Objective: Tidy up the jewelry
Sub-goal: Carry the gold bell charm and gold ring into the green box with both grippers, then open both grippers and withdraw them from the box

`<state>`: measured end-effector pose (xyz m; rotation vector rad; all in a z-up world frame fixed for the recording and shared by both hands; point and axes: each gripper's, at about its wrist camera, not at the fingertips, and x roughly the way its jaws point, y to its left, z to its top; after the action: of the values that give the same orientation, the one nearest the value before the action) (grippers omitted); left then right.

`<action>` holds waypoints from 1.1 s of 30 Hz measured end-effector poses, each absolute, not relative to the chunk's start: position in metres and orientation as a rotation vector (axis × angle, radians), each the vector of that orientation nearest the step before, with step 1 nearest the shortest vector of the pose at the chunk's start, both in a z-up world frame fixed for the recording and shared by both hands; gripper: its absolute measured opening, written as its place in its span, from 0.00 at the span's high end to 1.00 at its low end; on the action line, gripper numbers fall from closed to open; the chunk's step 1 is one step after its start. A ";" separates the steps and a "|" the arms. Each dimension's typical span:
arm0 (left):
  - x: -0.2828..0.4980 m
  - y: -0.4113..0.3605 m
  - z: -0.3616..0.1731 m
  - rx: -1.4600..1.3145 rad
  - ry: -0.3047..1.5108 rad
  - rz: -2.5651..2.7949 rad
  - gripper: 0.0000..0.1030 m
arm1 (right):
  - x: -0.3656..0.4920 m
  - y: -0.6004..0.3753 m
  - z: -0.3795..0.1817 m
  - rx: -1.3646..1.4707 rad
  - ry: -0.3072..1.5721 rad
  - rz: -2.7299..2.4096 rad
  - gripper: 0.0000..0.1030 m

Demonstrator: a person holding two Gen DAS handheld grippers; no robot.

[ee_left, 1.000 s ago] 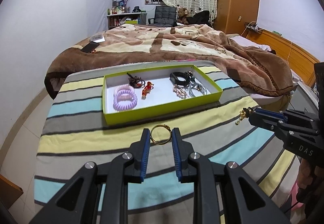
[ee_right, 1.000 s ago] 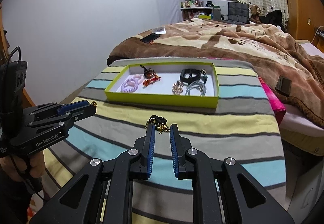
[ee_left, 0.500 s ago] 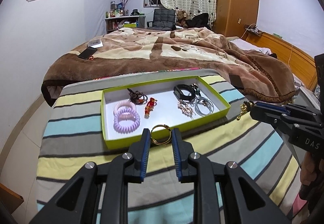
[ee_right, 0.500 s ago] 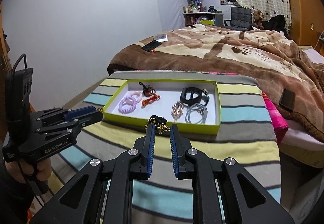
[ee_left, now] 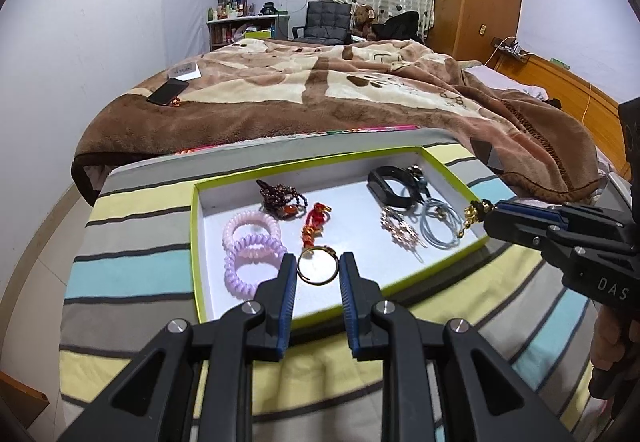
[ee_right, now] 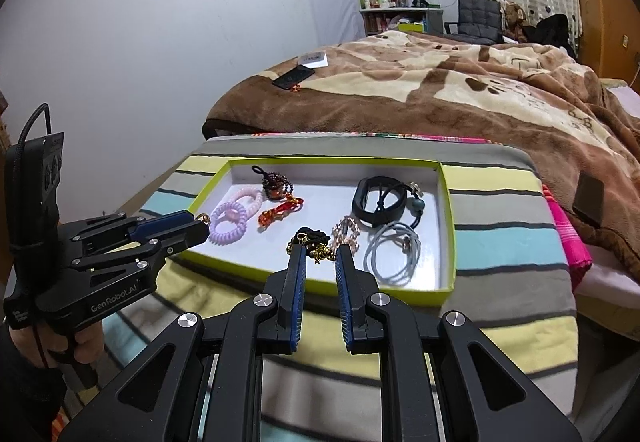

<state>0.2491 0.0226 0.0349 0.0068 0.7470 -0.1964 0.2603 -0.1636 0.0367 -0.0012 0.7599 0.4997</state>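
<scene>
A bedroom: a bed under a brown and cream blanket, with a dark phone lying on it, fills the background, and in front lies a surface covered by a striped cloth in grey, yellow and turquoise. On the cloth sits a shallow lime-green tray with a white floor.

Inside the tray, left to right: 2 spiral hair ties, 1 pale pink and 1 lilac, touching each other; a dark beaded bracelet toward the far wall; a red and orange charm just beside it; a pink-gold chain piece; a black wristband at the far right with a bead-tipped cord across it; and grey-blue elastic loops near the right wall.

The left gripper holds a thin gold ring-shaped bangle between its blue pads, jaws set narrow against the hoop's 2 sides, above the tray's near edge beside the lilac hair tie. The bangle is a plain open hoop with a small knot of gold at its far side.

The right gripper pinches a small piece of black cord with gold beads and charms at its tips, jaws narrow, over the tray's near right part, close to the chain piece.
</scene>
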 end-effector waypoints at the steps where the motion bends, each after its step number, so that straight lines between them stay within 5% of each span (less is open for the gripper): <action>1: 0.253 0.023 0.033 0.005 0.751 -0.198 0.78 | 0.264 -0.162 0.035 -0.002 0.763 0.501 0.85; 33: 0.294 0.018 -0.008 0.041 0.873 -0.236 0.78 | 0.313 -0.124 -0.018 -0.056 0.912 0.512 0.84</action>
<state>0.2939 0.0184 -0.0077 0.0407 0.8732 -0.2360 0.3131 -0.1236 -0.0181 -0.0560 0.9121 0.5121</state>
